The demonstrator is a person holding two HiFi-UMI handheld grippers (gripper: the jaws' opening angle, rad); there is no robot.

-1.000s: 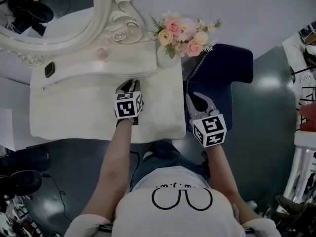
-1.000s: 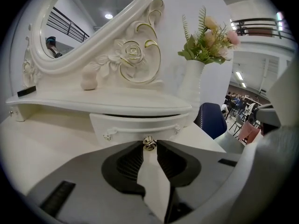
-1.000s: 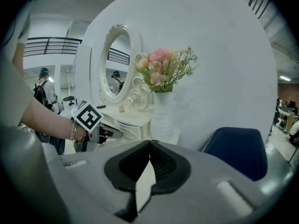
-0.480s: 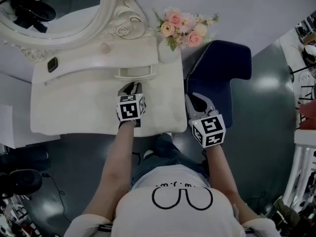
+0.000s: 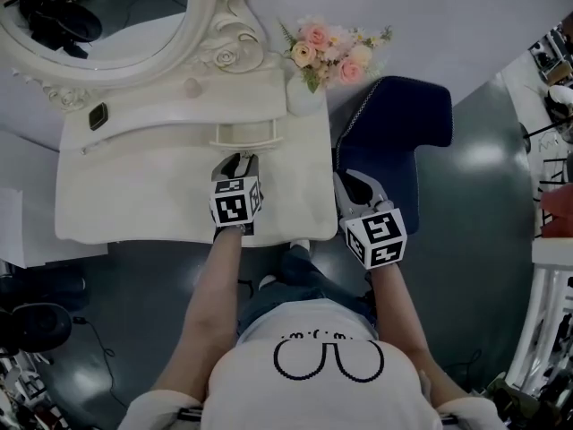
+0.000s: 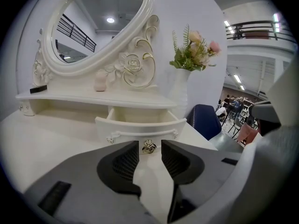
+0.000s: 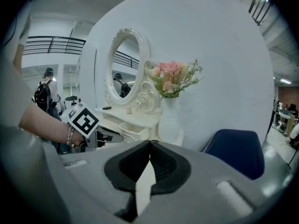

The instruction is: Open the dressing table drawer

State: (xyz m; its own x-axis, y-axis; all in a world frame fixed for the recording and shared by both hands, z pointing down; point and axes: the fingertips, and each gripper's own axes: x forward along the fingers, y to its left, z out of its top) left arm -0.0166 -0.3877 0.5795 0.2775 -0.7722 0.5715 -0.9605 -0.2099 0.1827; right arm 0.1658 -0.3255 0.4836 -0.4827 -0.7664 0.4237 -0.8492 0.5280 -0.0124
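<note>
The left gripper (image 6: 149, 143) jaws are being opened; the knob (image 6: 149, 147) of the pulled-out drawer (image 6: 140, 125) is seen between them, untouched. The right gripper (image 7: 150, 143) is closed, empty.

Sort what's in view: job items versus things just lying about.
Job: cream drawer, pulled out; its gold knob.
Lying about: oval white-framed mirror; white vase of pink flowers; navy chair; small flat black object.
</note>
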